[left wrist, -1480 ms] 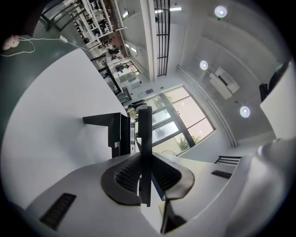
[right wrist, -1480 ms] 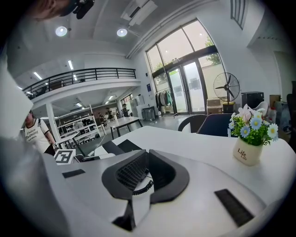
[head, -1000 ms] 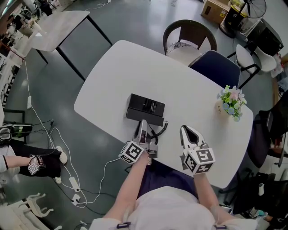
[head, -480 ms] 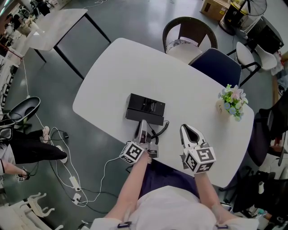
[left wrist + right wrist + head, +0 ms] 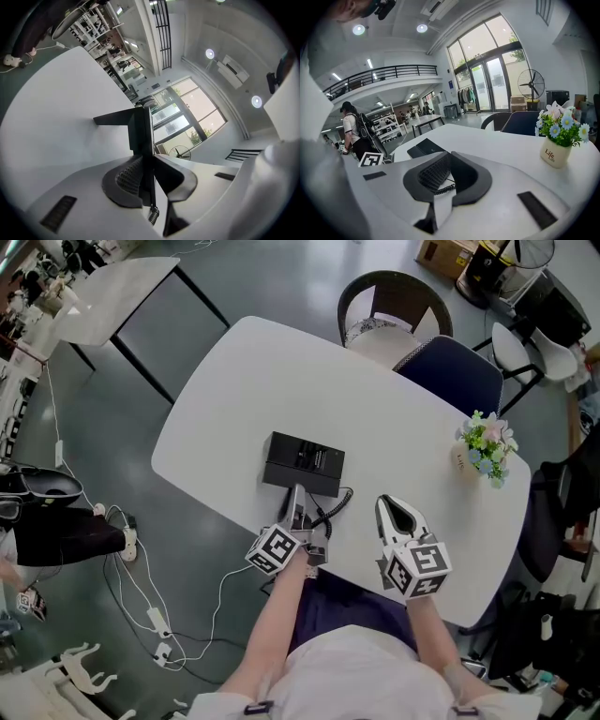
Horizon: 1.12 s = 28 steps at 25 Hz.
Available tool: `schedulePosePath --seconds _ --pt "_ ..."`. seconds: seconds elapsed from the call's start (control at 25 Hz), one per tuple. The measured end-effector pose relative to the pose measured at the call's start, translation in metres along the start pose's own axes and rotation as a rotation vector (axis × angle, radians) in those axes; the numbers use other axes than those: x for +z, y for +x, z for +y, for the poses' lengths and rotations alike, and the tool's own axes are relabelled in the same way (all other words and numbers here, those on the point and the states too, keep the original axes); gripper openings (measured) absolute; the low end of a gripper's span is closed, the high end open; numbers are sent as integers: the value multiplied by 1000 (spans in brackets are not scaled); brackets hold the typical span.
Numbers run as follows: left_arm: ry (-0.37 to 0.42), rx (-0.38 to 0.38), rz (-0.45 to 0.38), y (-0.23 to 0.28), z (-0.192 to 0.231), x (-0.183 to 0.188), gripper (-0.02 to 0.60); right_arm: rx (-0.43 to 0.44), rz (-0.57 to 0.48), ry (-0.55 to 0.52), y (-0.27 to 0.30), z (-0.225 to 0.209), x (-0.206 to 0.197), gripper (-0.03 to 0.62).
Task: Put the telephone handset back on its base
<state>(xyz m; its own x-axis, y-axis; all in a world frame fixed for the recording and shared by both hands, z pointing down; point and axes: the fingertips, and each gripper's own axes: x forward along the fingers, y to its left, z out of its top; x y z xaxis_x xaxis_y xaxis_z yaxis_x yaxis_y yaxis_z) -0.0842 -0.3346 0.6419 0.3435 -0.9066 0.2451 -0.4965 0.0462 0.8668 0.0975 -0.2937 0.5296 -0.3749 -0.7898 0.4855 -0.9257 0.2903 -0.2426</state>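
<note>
The white surface (image 5: pixel 234 390) was smooth and matte, a broad slab with rounded corners, and on it lay the base (image 5: pixel 305 463), a flat black rectangular box with a faintly glossy top. A thin black coiled cord (image 5: pixel 334 506) curled on the surface just beside the base's near edge. A small cream flower pot (image 5: pixel 555 152) with blue, pink and white blooms stood well apart from the base, toward the right. Both grippers had smooth white shells and dark curved pads, ribbed on their inner faces. The left gripper (image 5: pixel 149 159) had its jaws drawn in to a narrow gap and clamped on the handset (image 5: pixel 141 131), the pads pressing its two sides. The right gripper (image 5: pixel 449 157) held nothing, its jaws closed tip to tip, near the surface's front edge to the right of the base. The handset was a slim, hard black bar, seen edge-on between the left jaws and jutting past their tips toward the base. It sat just on the base's near side and was not seated on it, with a coil of the cord showing at its lower end.
</note>
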Motion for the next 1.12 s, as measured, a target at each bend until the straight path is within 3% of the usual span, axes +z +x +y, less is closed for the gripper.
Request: schedulePosePath --seconds 0.2,0.52,0.84,0.92,1.0,1.12 --pt "-5 -1 8 -1 0 1 77 -3 1 2 -1 2 -1 43" --pt "63 8 15 0 1 0 84 -7 -6 4 -6 1 -4 43" --pt "11 -6 26 3 -5 4 87 -9 -22 10 -15 0 -4 43" --pt "14 -15 29 3 -9 6 136 -5 -30 10 -18 2 -3 43" --pt "20 -16 49 3 -13 5 242 -3 -37 10 -21 4 -2 43" --pt "15 -8 66 -1 -14 4 268 3 -48 12 -24 7 -1 43"
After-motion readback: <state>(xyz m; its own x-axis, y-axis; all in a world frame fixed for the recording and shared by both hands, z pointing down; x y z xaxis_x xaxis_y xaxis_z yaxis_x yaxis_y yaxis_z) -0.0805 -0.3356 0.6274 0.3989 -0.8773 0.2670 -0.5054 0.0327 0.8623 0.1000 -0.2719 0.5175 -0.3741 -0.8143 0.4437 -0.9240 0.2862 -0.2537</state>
